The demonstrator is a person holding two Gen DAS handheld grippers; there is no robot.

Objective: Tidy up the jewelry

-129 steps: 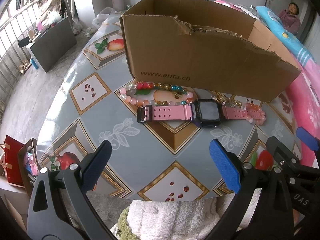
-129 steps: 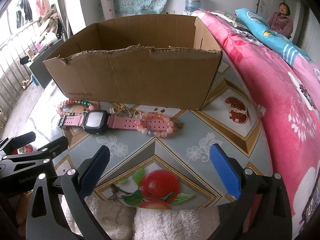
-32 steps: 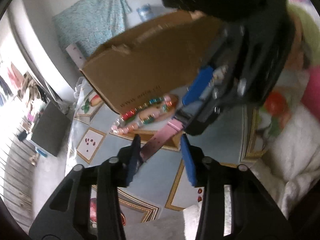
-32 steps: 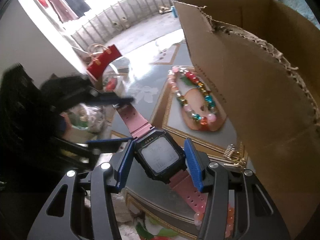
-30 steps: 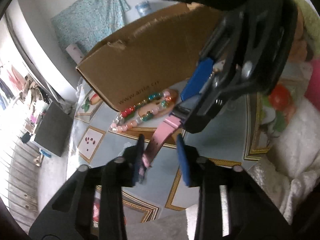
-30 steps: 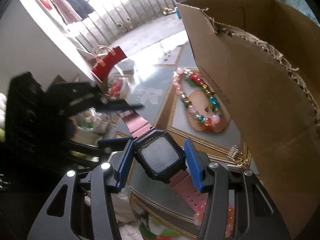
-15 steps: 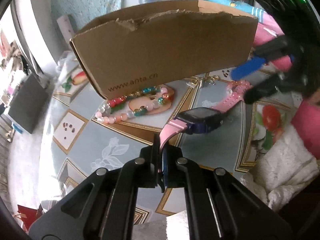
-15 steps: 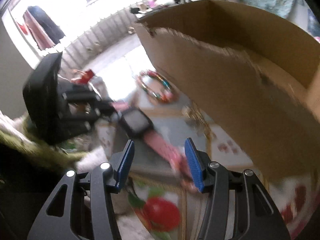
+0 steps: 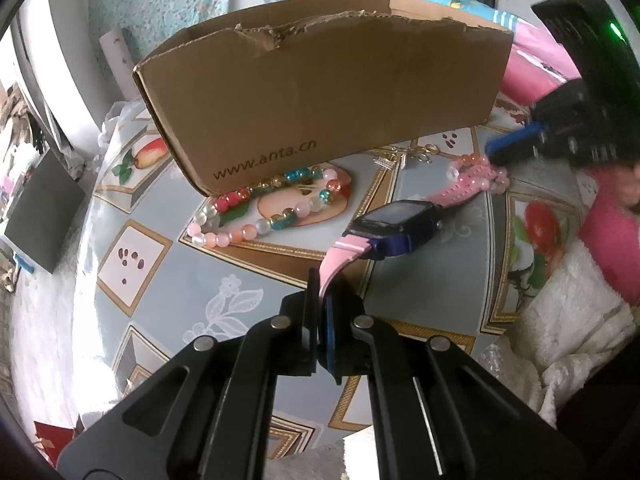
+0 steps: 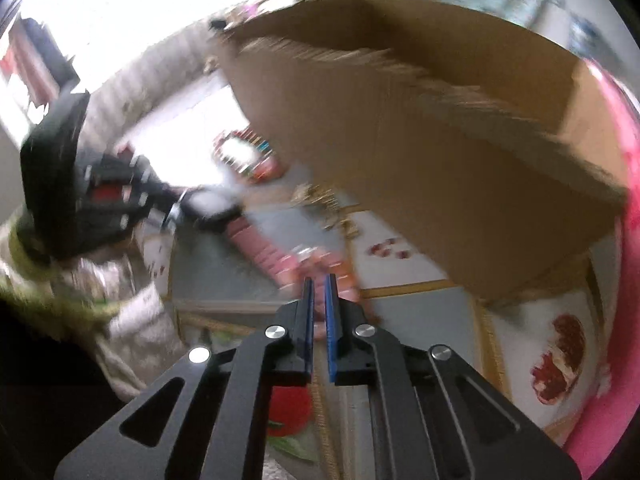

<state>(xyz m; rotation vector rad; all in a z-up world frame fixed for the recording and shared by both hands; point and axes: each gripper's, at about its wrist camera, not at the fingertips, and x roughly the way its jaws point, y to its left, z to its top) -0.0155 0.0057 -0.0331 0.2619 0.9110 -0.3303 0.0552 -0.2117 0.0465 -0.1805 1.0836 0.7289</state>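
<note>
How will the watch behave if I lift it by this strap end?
The watch will likely hang floppy: its pink strap already bends sharply where the left tool pinches it. The dark case looks like the heaviest part, so it may swing. The far strap lies against the pink bracelet and might drag it along.

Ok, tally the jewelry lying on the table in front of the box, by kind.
bead bracelets: 2
pink watch: 1
gold chain tangle: 1
Total: 4
</note>
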